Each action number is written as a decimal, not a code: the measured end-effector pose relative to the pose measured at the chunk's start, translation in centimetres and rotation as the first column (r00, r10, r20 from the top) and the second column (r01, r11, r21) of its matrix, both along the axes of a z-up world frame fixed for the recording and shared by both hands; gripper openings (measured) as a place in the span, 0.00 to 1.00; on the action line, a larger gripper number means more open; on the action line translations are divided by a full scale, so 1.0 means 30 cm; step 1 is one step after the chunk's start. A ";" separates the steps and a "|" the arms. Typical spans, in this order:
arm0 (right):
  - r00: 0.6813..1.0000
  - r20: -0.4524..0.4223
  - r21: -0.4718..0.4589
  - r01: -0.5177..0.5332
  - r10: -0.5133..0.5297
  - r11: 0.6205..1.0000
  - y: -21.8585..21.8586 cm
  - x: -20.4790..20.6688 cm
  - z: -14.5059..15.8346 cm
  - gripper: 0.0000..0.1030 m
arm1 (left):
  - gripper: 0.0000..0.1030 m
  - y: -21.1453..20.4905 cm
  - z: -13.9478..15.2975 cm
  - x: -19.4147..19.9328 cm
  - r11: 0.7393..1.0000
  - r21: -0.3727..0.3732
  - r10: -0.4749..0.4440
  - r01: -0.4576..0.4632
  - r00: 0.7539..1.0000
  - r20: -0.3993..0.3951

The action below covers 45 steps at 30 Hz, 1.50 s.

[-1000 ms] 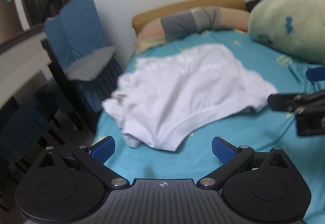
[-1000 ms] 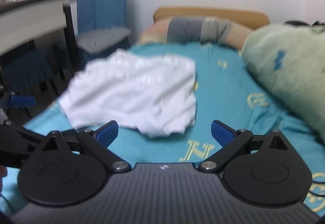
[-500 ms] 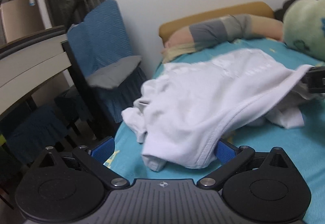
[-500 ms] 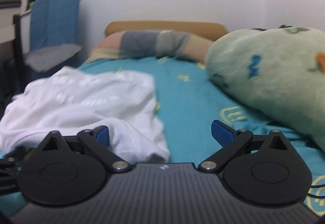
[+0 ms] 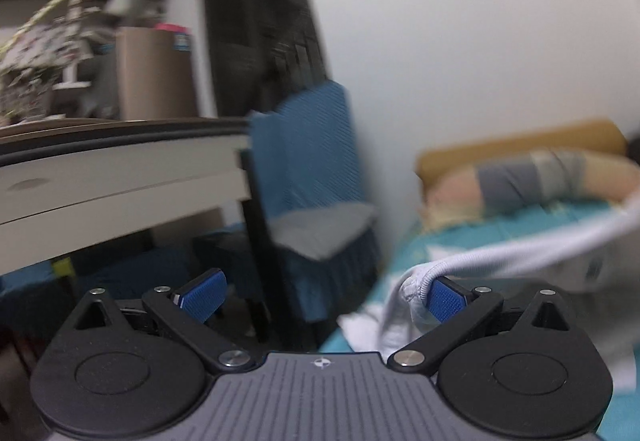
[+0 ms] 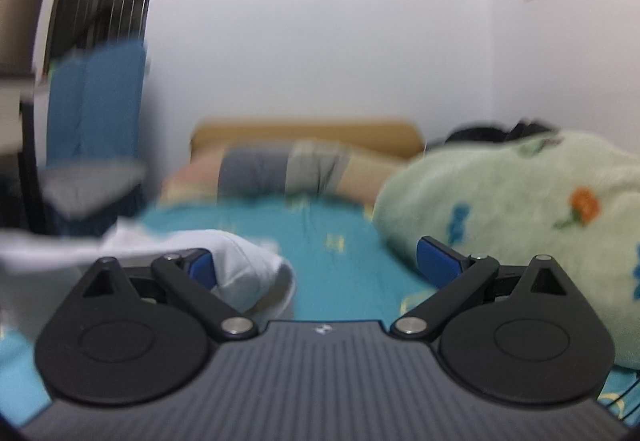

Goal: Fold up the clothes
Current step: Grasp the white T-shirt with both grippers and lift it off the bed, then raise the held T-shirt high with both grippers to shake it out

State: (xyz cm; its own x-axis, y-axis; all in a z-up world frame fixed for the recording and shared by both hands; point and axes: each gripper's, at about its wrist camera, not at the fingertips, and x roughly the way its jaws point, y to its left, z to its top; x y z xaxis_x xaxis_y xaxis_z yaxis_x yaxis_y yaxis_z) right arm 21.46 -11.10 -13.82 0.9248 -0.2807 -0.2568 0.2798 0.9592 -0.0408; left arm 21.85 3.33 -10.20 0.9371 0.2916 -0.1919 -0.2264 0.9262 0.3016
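A white garment (image 5: 532, 253) lies on the teal bed sheet (image 5: 496, 229), its hem draped over the right finger (image 5: 446, 299) of my left gripper (image 5: 324, 297), whose jaws stand wide open. In the right wrist view the same white garment (image 6: 240, 265) hangs over the left finger (image 6: 200, 267) of my right gripper (image 6: 320, 265), also wide open. Neither gripper pinches the cloth. Both views are blurred.
A blue-covered chair with a grey cushion (image 5: 320, 229) and a white desk (image 5: 120, 177) stand left of the bed. A striped pillow (image 6: 288, 169) lies at the wooden headboard (image 6: 308, 133). A bulky pale-green blanket (image 6: 520, 221) fills the bed's right side.
Both grippers have dropped low and moved to the garment's edges; the left view has swung left toward the chair and desk. The cloth now rests over one finger of each.
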 end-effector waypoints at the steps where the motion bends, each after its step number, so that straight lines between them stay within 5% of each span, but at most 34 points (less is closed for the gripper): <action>1: 0.998 -0.056 -0.003 0.004 -0.004 1.000 -0.001 0.021 -0.027 0.98 | 1.00 0.005 0.015 -0.007 1.000 -0.007 0.015 -0.015 1.000 0.019; 4: 0.991 -0.133 0.072 0.019 -0.009 0.997 -0.032 0.026 -0.094 0.98 | 1.00 0.019 0.060 -0.028 0.998 -0.029 0.059 -0.057 0.995 0.075; 7: 0.998 0.008 0.093 0.054 -0.055 0.994 -0.044 -0.028 -0.037 0.98 | 1.00 0.023 0.087 -0.040 0.995 -0.041 0.091 -0.087 0.990 0.103; 11: 0.979 0.185 0.027 0.085 -0.089 0.996 -0.037 -0.089 0.089 0.98 | 1.00 -0.015 0.010 -0.020 0.996 -0.066 0.061 -0.064 0.997 -0.038; 16: 0.964 0.259 -0.018 0.063 -0.056 0.998 0.000 -0.138 0.197 0.98 | 1.00 -0.040 -0.045 -0.021 0.990 -0.132 0.023 -0.040 0.992 -0.126; 22: 0.962 0.270 -0.046 0.060 -0.045 0.997 0.019 -0.185 0.243 0.98 | 1.00 0.039 0.061 -0.104 0.952 -0.274 0.160 -0.135 0.985 0.070; 27: 0.948 0.318 -0.047 0.042 -0.025 0.998 0.031 -0.272 0.335 0.98 | 1.00 0.059 0.237 -0.253 0.937 -0.319 0.236 -0.145 0.934 0.267; 33: 0.899 0.436 0.012 -0.041 0.032 0.999 0.017 -0.469 0.633 0.98 | 1.00 0.060 0.501 -0.568 0.928 -0.366 0.251 -0.070 0.844 0.474; 39: 0.859 0.503 -0.006 -0.109 0.097 0.994 -0.003 -0.710 0.980 0.98 | 1.00 0.048 0.871 -0.864 0.918 -0.394 0.204 0.038 0.808 0.553; 45: 0.805 0.568 -0.091 -0.147 0.173 0.985 0.015 -0.978 1.345 0.98 | 1.00 0.078 1.313 -1.151 0.914 -0.386 0.170 0.129 0.740 0.651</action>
